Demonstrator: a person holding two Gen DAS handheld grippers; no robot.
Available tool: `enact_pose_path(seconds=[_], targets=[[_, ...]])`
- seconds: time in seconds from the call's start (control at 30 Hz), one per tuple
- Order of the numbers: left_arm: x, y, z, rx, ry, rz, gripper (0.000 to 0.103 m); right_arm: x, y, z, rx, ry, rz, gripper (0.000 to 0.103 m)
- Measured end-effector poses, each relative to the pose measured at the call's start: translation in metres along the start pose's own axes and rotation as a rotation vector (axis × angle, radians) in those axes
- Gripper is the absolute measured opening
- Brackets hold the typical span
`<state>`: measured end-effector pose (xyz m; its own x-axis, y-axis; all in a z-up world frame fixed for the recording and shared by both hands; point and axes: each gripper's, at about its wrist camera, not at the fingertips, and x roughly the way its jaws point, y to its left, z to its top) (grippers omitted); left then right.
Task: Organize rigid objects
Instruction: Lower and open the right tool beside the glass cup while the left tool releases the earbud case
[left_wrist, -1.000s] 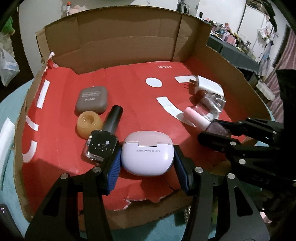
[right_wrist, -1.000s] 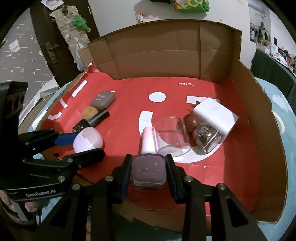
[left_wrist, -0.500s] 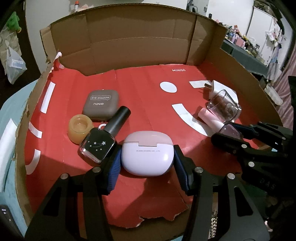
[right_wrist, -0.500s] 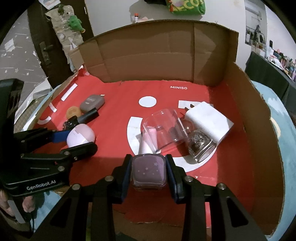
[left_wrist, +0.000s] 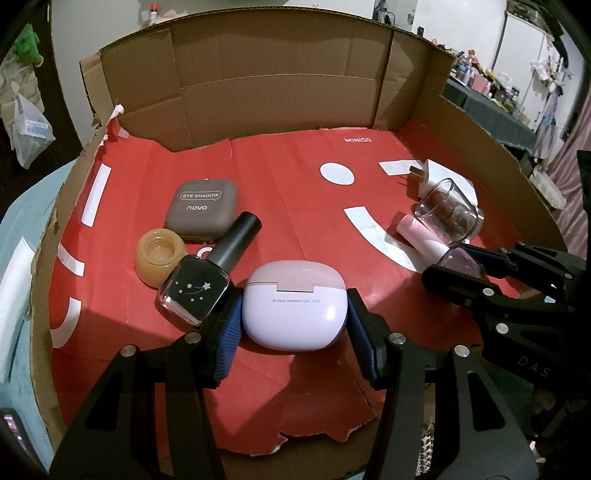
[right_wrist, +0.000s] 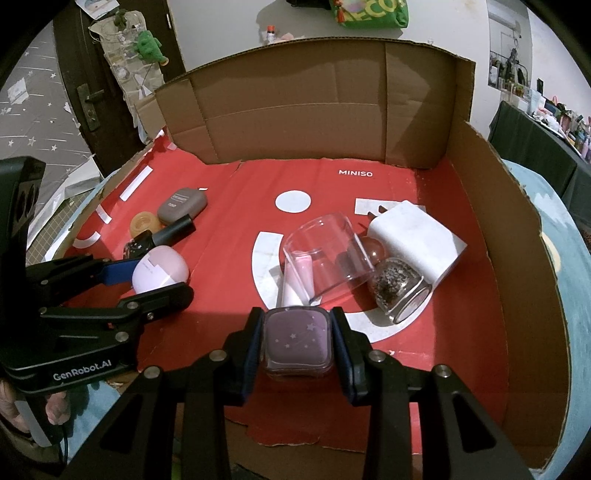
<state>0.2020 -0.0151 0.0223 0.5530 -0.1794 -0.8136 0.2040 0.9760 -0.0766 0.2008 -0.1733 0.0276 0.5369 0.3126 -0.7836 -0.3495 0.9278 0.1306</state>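
My left gripper (left_wrist: 293, 308) is shut on a lilac earbud case (left_wrist: 295, 306), which rests on the red floor of a cardboard box (left_wrist: 280, 92). Against its left finger lies a black nail polish bottle (left_wrist: 207, 280). My right gripper (right_wrist: 295, 332) is shut on a purple nail polish bottle (right_wrist: 295, 339) with a pink cap (right_wrist: 299, 277). The cap points at the mouth of a clear glass cup (right_wrist: 328, 254) lying on its side. In the left wrist view the right gripper (left_wrist: 461, 266) comes in from the right edge.
A brown eye shadow compact (left_wrist: 201, 208) and an amber jar (left_wrist: 159, 256) sit at the left. A white charger (right_wrist: 413, 240), a brown ball (right_wrist: 375, 251) and a glitter jar (right_wrist: 399, 291) crowd the right. Cardboard walls stand at the back and sides; a hand (right_wrist: 14, 410) grips the left tool.
The glass cup has tipped over onto the pink cap. The left view has edged further over the red floor. Both grips stay as they were.
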Motion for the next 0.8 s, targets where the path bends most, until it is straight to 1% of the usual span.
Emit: enact_pose_path(seconds=[0.5, 0.8], targets=[[-0.0007, -0.0003, -0.0001, -0.002, 0.000, 0.000, 0.052, -0.0006, 0.0003, 0.0001, -0.003, 0.001, -0.006, 0.038], [-0.0017, -0.0033, -0.0012, 0.008, -0.005, 0.020, 0.052, -0.0007, 0.0015, -0.0007, -0.006, 0.003, -0.008, 0.038]])
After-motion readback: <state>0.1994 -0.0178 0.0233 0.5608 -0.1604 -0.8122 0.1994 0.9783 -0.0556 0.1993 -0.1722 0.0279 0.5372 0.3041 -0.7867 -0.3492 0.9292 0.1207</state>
